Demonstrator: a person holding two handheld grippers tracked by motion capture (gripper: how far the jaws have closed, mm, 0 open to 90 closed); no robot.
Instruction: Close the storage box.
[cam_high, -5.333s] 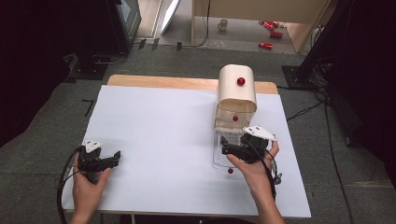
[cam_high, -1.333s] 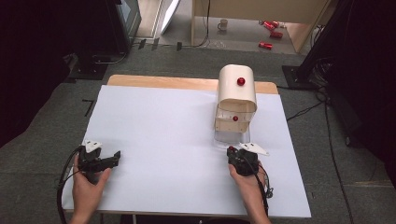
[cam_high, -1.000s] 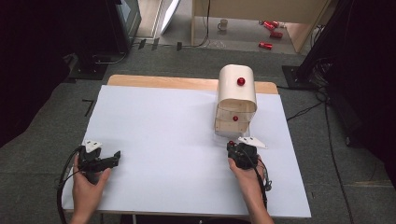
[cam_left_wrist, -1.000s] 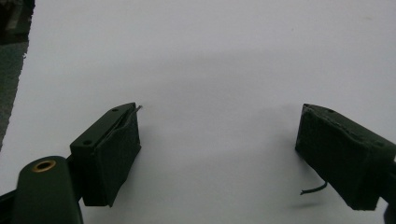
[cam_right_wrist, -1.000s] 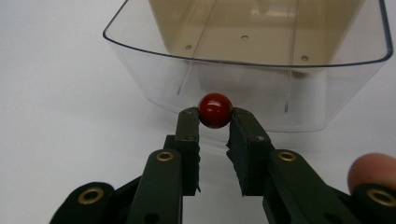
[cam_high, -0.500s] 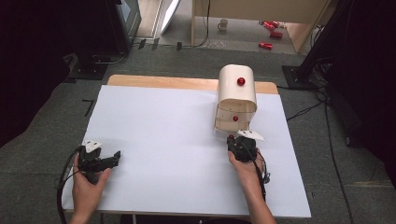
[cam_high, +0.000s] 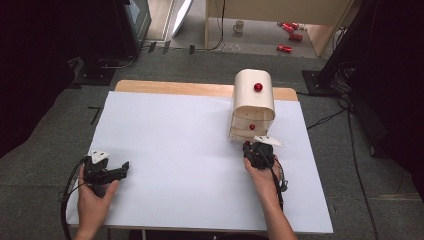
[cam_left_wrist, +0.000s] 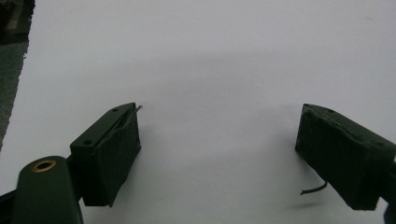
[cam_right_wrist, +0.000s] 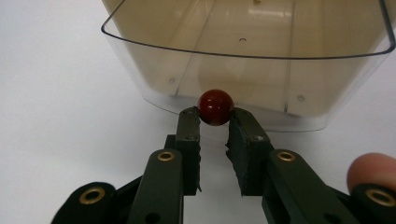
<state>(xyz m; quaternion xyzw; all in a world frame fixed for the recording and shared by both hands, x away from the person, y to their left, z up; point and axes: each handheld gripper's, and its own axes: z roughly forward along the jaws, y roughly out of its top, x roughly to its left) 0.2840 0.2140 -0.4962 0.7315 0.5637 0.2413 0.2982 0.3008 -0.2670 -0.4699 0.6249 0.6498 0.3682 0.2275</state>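
A beige round-topped cabinet stands at the back right of the white table, with a red knob on its top and another on its front. My right gripper is at its base, shut on the red knob of a clear plastic drawer; the jaws pinch the ball from both sides. The drawer looks nearly slid into the cabinet. Near the table's front left corner my left gripper lies on the white surface, and its jaws stand wide apart with nothing between them.
White sheet covers the table, with a wooden strip along the far edge. Red cans and a mug lie on the floor beyond. Dark stands and cables flank the table.
My right gripper has moved away from the person toward the cabinet with the knob in it, and the clear drawer has slid inward. The left gripper has not moved.
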